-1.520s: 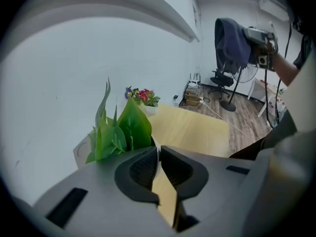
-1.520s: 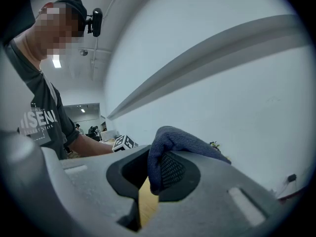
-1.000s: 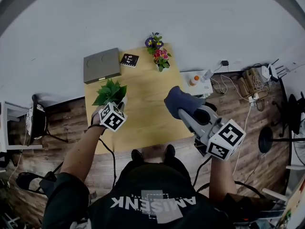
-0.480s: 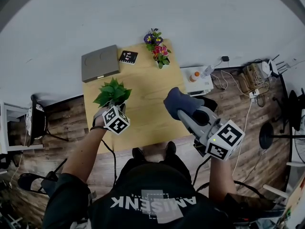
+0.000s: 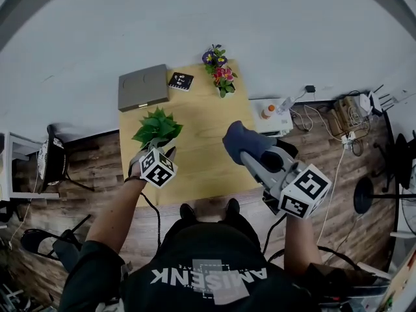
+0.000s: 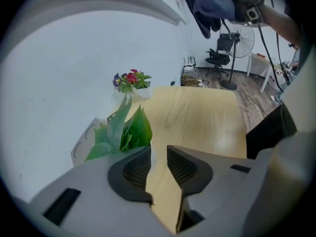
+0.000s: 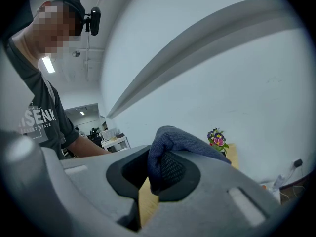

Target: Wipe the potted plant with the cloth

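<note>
Wooden table (image 5: pixel 201 142) carries the plant (image 5: pixel 157 127) at its left. On the plant's near side, the left gripper (image 5: pixel 160 151) has just been opening, with nothing between its jaws. At right, the right gripper (image 5: pixel 247 153) pinches the cloth (image 5: pixel 242 137) above the table. With nothing steadying the plant, a wipe may topple it.

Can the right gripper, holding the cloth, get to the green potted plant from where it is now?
Probably yes: only bare tabletop lies between the right gripper, shut on the blue cloth, and the green potted plant.
</note>
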{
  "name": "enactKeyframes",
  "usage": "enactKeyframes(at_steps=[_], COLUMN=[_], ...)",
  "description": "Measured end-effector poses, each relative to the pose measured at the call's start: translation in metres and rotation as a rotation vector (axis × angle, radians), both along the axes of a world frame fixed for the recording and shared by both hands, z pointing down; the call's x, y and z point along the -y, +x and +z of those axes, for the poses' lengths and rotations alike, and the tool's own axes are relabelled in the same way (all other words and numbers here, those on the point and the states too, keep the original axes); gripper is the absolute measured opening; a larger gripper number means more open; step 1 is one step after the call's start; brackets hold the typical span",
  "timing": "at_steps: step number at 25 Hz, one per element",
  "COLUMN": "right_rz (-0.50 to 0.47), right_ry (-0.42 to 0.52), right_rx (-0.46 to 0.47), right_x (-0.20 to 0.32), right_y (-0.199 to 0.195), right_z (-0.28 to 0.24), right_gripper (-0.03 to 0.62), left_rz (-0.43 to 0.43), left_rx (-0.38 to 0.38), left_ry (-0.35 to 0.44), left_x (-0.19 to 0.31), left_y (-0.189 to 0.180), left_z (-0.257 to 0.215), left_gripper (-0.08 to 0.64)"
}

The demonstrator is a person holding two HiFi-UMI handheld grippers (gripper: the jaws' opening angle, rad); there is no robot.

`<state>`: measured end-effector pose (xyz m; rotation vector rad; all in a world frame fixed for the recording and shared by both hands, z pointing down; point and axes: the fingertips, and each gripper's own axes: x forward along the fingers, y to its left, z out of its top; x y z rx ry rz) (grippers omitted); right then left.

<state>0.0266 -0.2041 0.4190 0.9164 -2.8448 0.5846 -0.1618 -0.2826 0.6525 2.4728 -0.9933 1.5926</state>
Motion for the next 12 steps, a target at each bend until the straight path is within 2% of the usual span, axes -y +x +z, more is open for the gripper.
enactKeyframes(at_steps=[6, 12], right_rz=[-0.024, -0.056], right_ry=[0.048, 0.116], right_rx=[0.014, 0.03], right_x=[-0.004, -0.001], right_y=[-0.004, -0.016], right_z=[-0.021, -0.052], right_gripper=[0.028, 0.028], left_rz=[-0.093, -0.203], left_rx=[-0.21, -0.411], left_ry=[0.055, 0.143], left_x=[-0.019, -0.037], left_y=[0.011, 0.001], left_z=[-0.059, -0.132], left_gripper=[0.103, 0.103])
